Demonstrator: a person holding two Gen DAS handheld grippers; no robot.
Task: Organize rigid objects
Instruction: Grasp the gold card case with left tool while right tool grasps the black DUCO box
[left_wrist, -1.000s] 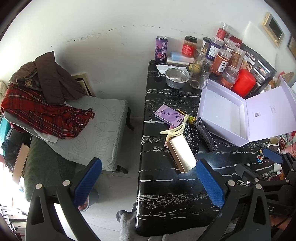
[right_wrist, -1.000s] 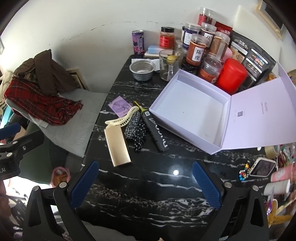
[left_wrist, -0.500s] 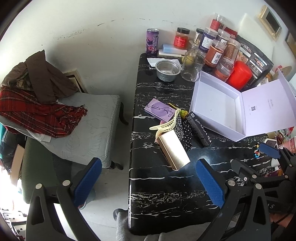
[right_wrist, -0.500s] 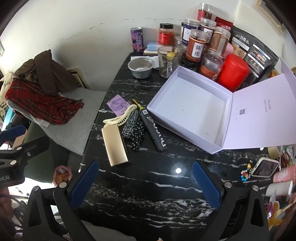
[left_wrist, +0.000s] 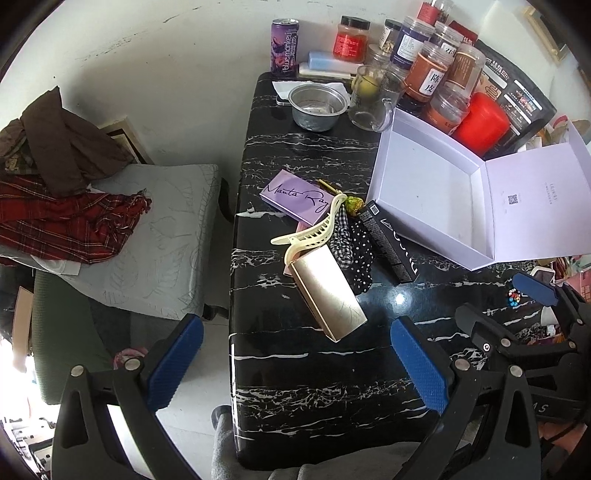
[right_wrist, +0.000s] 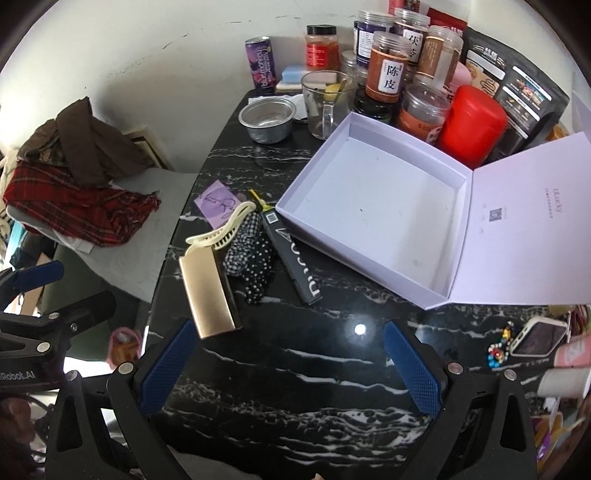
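Left wrist view: your left gripper hangs above the near end of the black marble table, jaws spread wide, nothing between them. Gold case lies just ahead of it, between the two blue pads, not touched. Cream hair clip rests on the case's far end; the purple palette is beyond that. Polka-dot fabric and the black slim box lie just right of the case. Open lavender box sits far right, tray bare, lid folded back.

Right wrist view: your right gripper is also wide apart and holds nothing. Gold case is ahead-left, just beyond the left pad; black slim box ahead-centre; lavender box ahead-right, touching neither.
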